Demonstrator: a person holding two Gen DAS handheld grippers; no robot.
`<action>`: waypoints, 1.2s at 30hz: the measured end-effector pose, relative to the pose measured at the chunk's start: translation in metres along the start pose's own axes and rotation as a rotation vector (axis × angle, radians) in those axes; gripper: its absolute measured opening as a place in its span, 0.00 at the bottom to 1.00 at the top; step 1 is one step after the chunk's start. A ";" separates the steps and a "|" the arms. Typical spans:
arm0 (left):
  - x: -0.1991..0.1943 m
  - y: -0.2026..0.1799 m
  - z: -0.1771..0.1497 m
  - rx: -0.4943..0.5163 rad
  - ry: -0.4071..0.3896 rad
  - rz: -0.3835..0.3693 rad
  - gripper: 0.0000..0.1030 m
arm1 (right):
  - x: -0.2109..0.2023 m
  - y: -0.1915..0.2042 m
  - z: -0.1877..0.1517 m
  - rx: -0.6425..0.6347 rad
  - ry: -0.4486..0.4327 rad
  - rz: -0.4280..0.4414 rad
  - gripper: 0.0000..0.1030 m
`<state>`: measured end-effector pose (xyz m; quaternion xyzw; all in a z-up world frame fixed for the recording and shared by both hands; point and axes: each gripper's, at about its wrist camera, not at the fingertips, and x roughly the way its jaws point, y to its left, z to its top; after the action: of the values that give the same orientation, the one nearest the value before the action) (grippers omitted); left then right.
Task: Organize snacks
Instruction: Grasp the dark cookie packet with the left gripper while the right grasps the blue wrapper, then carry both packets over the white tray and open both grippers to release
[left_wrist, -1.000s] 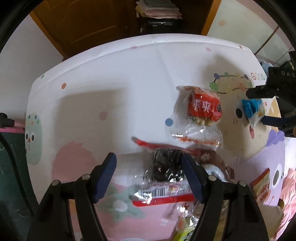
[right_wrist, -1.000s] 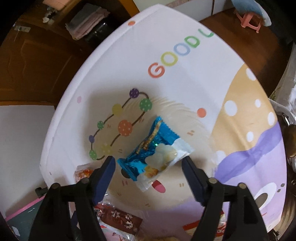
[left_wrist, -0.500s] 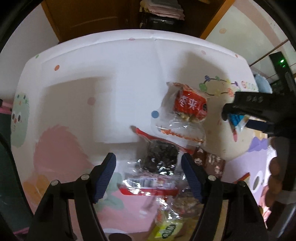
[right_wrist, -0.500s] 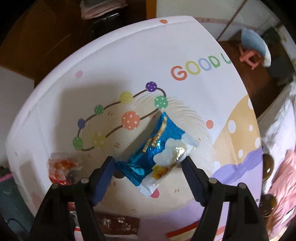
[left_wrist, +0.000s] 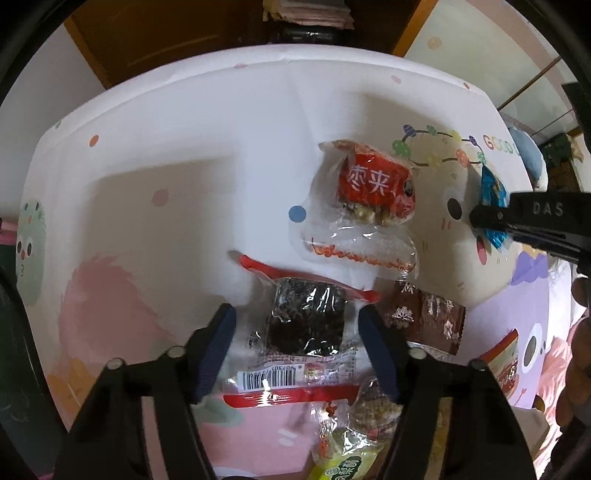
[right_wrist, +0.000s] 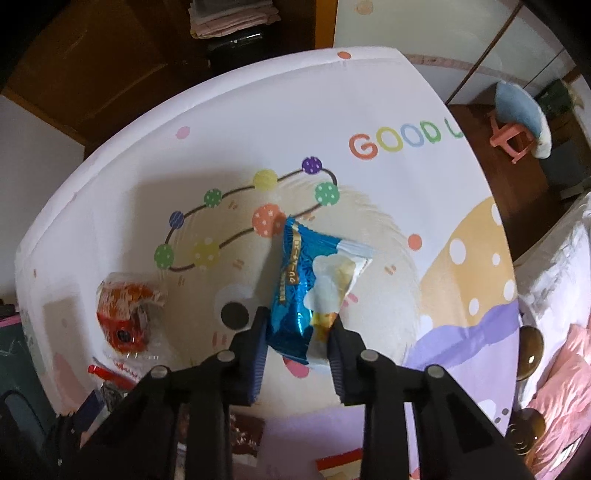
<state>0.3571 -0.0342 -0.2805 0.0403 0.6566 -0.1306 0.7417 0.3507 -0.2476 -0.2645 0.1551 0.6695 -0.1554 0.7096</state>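
Note:
A clear packet of dark snack with a red trim (left_wrist: 306, 321) lies on the cartoon-print tablecloth (left_wrist: 166, 122). My left gripper (left_wrist: 297, 343) points down over it with a finger on each side. Its jaws are closing, and the pads look just short of the wrapper. My right gripper (right_wrist: 297, 347) is closing on a blue foil snack packet (right_wrist: 299, 280), with both pads pressed on its near end. In the left wrist view that packet (left_wrist: 491, 184) shows at the right gripper's tip (left_wrist: 495, 218).
A red and clear packet (left_wrist: 373, 184) lies between the two grippers and shows again in the right wrist view (right_wrist: 125, 314). A brown packet (left_wrist: 424, 317) and a green one (left_wrist: 347, 461) lie near the left gripper. A pink stool (right_wrist: 513, 140) stands past the table's far right edge.
The right gripper's jaws have closed onto the blue packet, which has turned to stand more lengthwise between them. The left gripper's jaws have narrowed around the dark snack packet.

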 end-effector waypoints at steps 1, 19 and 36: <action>-0.002 -0.001 0.000 0.005 -0.009 -0.014 0.46 | -0.001 -0.004 -0.002 0.004 0.002 0.012 0.27; -0.199 0.006 -0.093 -0.153 -0.407 0.086 0.40 | -0.138 -0.039 -0.089 -0.160 -0.256 0.258 0.27; -0.289 -0.044 -0.301 -0.139 -0.485 0.047 0.40 | -0.238 -0.040 -0.274 -0.521 -0.412 0.304 0.27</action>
<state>0.0259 0.0340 -0.0311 -0.0284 0.4658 -0.0737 0.8814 0.0732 -0.1632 -0.0426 0.0324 0.4988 0.0999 0.8603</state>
